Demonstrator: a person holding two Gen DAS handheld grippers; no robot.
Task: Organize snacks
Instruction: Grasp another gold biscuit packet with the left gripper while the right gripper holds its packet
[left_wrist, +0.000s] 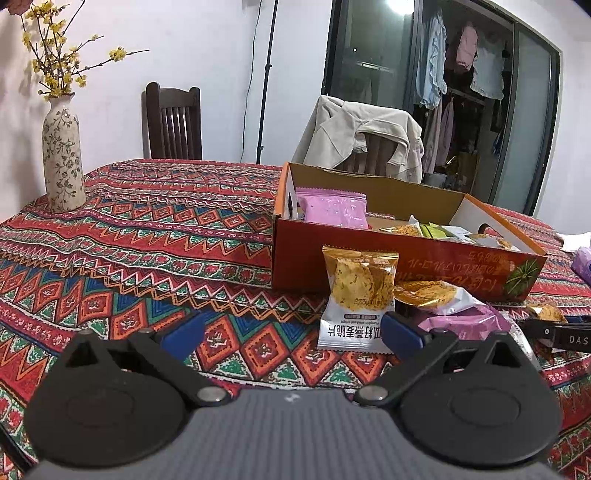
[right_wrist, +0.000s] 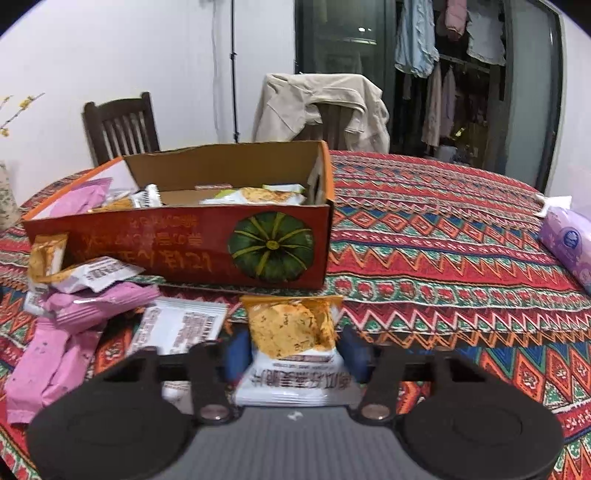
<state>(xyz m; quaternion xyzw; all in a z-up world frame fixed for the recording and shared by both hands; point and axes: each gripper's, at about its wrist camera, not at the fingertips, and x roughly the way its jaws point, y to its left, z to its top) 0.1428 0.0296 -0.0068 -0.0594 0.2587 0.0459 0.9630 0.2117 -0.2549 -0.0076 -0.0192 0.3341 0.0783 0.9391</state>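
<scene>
Right wrist view is soft with blur at the right tool (right_wrist: 293, 350); its blue pads sit against both sides of an orange-and-white cracker packet (right_wrist: 291, 332), closed on it just in front of the box (right_wrist: 207, 251). Box contents only partly visible over the near wall: pink, green, orange wrappers. Left tool (left_wrist: 291, 332) spread wide, nothing between the pads; a second cracker packet (left_wrist: 356, 299) leans on the box ahead. Glossy pink packets (right_wrist: 70, 332) heaped loosely at the box's left end. Box is corrugated card, red print, pumpkin picture. Tabletop (left_wrist: 147, 240) under woven zigzag cloth; ceramic vase (left_wrist: 62, 155), wooden chair (left_wrist: 173, 122), jacket-draped chair (left_wrist: 362, 136) behind
</scene>
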